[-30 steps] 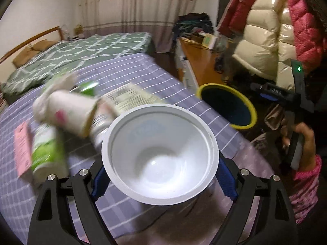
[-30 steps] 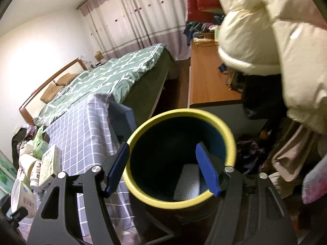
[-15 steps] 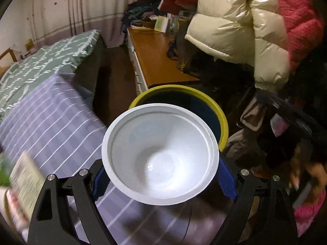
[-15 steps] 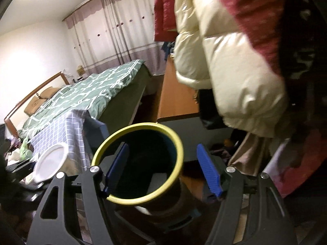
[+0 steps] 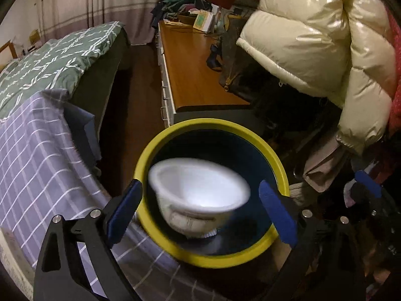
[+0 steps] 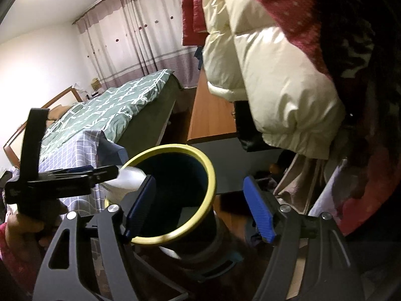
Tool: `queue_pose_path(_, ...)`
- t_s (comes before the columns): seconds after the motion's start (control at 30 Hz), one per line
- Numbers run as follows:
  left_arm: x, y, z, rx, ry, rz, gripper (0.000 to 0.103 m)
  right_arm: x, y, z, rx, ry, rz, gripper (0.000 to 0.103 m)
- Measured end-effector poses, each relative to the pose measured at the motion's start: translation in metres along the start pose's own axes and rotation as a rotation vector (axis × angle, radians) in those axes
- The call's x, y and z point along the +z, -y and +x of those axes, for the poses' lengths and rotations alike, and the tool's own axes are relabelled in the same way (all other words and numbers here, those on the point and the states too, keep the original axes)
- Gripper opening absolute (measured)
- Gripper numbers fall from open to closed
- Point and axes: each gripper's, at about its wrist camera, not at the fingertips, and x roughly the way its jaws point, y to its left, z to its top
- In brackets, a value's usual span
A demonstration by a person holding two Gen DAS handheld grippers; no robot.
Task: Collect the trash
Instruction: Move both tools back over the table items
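A white plastic bowl [image 5: 198,183], blurred by motion, drops free between the blue pads of my left gripper [image 5: 199,193] into the dark bin with a yellow rim [image 5: 208,121]. The jaws are opening and the pads stand clear of the bowl on both sides. In the right wrist view the left gripper [image 6: 82,175] reaches in from the left over the bin's rim [image 6: 173,148], with the white bowl [image 6: 130,178] at its tip. My right gripper [image 6: 199,183] hovers open near the bin with nothing held.
The table's purple checked cloth [image 5: 37,163] hangs just left of the bin. Behind it are a green-quilted bed [image 5: 50,62] and a wooden desk [image 5: 195,75]. Cream and red puffy jackets [image 5: 313,37] hang close on the right. A person's hand [image 6: 22,228] grips the left tool.
My left gripper swung from over the table to above the bin, its jaws spread, and the bowl slipped out downward. The right gripper drew back a little from the bin.
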Motion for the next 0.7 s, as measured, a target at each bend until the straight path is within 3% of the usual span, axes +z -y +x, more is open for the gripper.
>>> queue_pose_path(0.23, -0.024, -0.031, -0.069, -0.025, 0.079, -0.06, 0.095, -0.001, -0.016, 0.002, 0.02, -0.013, -0.027, 0.069)
queue_pose_path(0.33, -0.042, -0.047, -0.115, -0.018, 0.154, -0.084, 0.098, -0.004, -0.028, 0.005, 0.033, -0.026, -0.048, 0.07)
queue_pose_path(0.53, -0.095, -0.087, -0.205, 0.142, 0.303, -0.125, 0.098, -0.01, -0.066, 0.013, 0.106, -0.069, -0.109, 0.07)
queue_pose_path(0.7, -0.144, -0.138, -0.274, 0.371, 0.417, -0.186, 0.098, -0.019, -0.112, 0.019, 0.211, -0.12, -0.173, 0.07)
